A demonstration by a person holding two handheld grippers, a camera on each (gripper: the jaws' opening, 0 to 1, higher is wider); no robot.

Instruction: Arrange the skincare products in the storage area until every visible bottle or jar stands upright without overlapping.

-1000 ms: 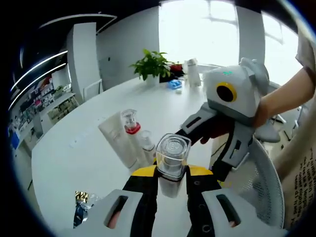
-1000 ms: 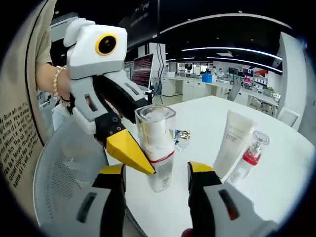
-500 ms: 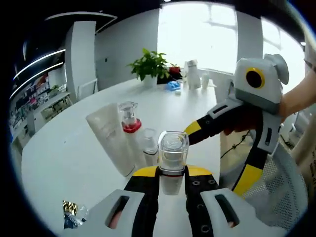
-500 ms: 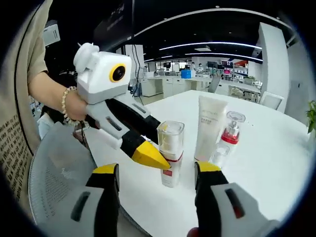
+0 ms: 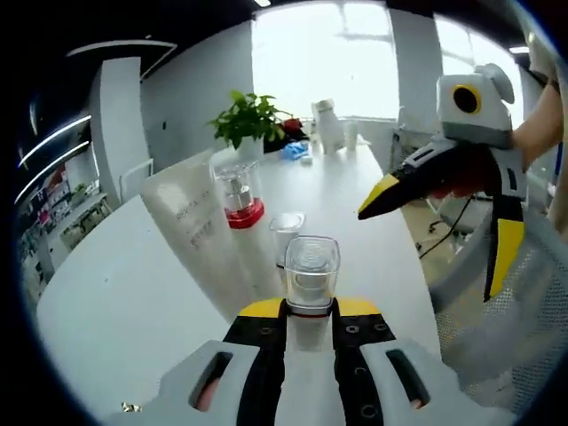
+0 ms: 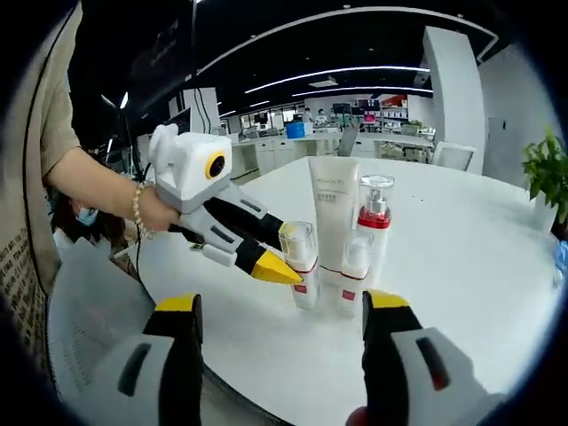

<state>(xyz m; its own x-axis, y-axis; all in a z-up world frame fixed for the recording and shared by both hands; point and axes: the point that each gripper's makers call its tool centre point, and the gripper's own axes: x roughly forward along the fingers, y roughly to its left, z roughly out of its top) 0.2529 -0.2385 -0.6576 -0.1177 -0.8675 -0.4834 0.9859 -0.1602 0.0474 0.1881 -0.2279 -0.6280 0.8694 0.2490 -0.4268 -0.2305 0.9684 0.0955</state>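
Left gripper view sits close behind the bottles (image 5: 266, 240); right gripper view faces them, seemingly farther off.

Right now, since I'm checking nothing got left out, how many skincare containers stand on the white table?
4, clustered together: a tall white tube, a red-collared pump bottle, a small clear-capped bottle in front of those, and a clear-capped bottle held by the left gripper. Others may be hidden.

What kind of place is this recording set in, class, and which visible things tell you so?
Most likely an open-plan office or lab: a big round white table holds the skincare bottles, rows of white workstations sit under strip ceiling lights, and a potted plant stands by a bright window.
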